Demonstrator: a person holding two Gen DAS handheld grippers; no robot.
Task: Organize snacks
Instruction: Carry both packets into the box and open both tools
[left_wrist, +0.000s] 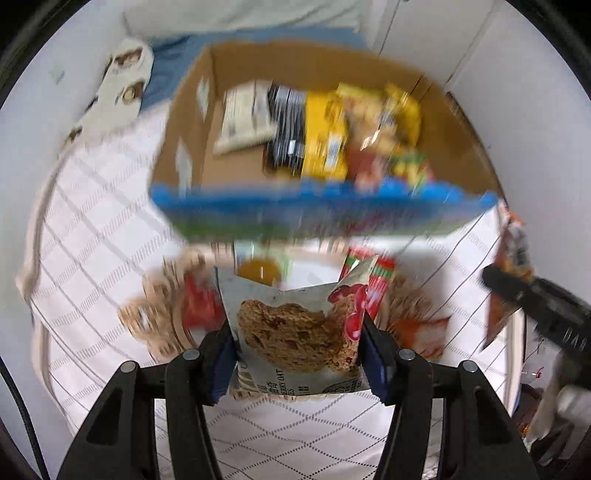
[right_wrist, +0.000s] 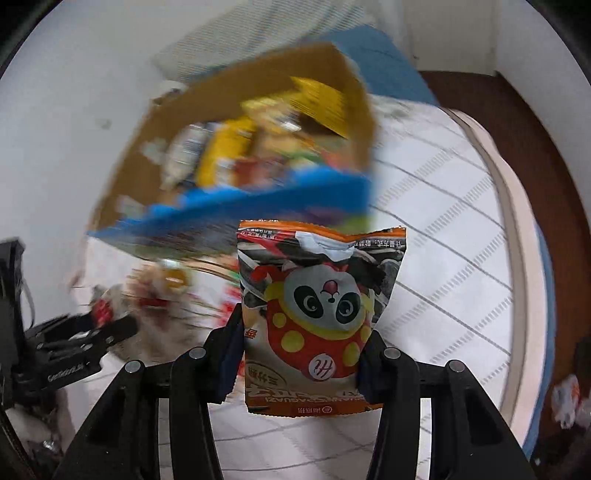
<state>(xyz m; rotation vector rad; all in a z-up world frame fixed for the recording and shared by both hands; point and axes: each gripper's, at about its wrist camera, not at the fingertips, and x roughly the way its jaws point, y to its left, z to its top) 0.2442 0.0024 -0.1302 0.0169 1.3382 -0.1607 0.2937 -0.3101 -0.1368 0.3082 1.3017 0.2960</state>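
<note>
Item 1, left: cookie packet (left_wrist: 295, 332), one. White pouch printed with an oat cookie and red cherries; long axis along the fingers, crimped top edge pointing away toward the box. Held by the left gripper (left_wrist: 297, 354), jaws closed part-way onto the packet's two side edges, blue pads (left_wrist: 221, 363) pressing it.

Item 2, centre: cardboard box (left_wrist: 236, 62), one. Open top, blue printed front wall, standing on the white quilted bed cover (left_wrist: 96, 236) ahead of both grippers. Contents blurred: several packets, yellow, black and white; exact count cannot be told. More loose snacks lie on the cover between the box and the grippers, too blurred to count.

Item 3, right: panda packet (right_wrist: 317, 314), one. Orange-edged pouch with a cartoon panda; long axis along the fingers, panda's head toward the box. Held by the right gripper (right_wrist: 303, 365), jaws narrowed onto its lower sides.
</note>
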